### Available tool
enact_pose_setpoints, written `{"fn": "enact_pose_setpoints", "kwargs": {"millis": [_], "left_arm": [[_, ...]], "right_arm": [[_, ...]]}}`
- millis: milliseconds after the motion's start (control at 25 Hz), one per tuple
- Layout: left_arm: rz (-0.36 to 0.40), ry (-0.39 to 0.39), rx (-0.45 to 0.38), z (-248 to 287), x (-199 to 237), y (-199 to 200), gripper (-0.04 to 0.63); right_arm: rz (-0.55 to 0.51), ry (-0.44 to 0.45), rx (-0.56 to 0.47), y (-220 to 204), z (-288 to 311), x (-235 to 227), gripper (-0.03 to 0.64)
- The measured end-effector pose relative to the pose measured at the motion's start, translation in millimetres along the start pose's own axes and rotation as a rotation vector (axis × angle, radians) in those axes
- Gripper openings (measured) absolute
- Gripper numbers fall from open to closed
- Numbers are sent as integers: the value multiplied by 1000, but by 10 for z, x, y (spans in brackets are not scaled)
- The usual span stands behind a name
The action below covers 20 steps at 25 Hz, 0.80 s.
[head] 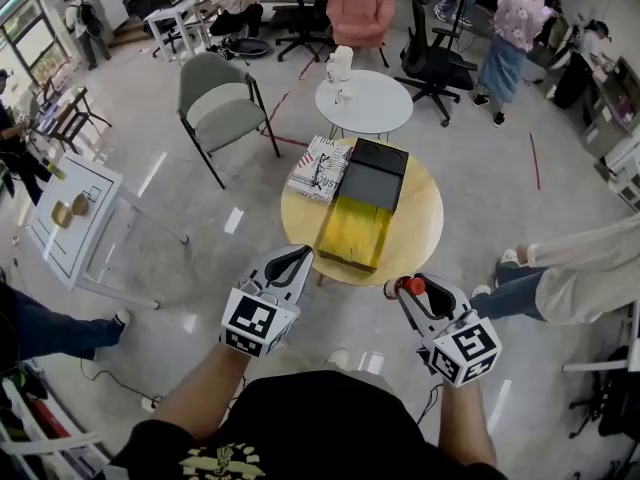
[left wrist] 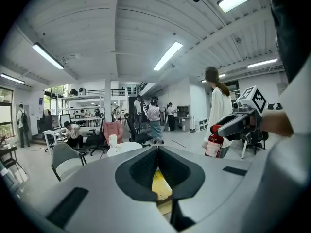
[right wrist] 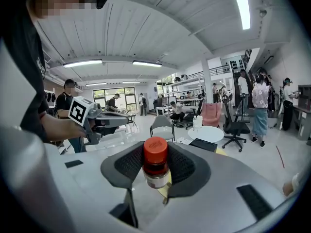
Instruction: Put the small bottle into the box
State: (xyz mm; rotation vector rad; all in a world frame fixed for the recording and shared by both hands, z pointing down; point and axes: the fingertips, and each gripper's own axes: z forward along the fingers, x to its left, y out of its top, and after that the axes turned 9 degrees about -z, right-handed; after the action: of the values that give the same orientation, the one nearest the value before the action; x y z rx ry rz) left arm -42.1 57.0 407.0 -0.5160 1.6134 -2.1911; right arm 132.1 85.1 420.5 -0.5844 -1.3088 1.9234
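Left gripper (head: 288, 265) first: my jaws are pressed together with nothing between them, hovering at the near-left edge of the round table (head: 425, 218). On that table a printed booklet (head: 320, 168) lies at the far left, touching the yellow and black box (head: 357, 230) along the table's middle. Over to my right gripper (head: 405, 290), at the table's near-right edge: its jaws clamp the small bottle (right wrist: 155, 169), red cap showing between the pads, short of the box.

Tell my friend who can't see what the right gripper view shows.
A small clear bottle with a red cap is gripped between the dark ribbed jaws of the grey right gripper. Behind it lies a big bright workshop with a round white table, chairs and people.
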Motion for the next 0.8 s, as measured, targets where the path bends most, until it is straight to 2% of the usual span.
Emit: {"fn": "enact_pose_setpoints", "kwargs": {"millis": [360, 800], "left_arm": [[-7, 37, 10, 19, 227, -15, 18], [9, -28, 8, 419, 477, 73, 18]], "right_arm": [[2, 30, -6, 60, 260, -44, 156], [31, -9, 8, 104, 566, -192, 156]]}}
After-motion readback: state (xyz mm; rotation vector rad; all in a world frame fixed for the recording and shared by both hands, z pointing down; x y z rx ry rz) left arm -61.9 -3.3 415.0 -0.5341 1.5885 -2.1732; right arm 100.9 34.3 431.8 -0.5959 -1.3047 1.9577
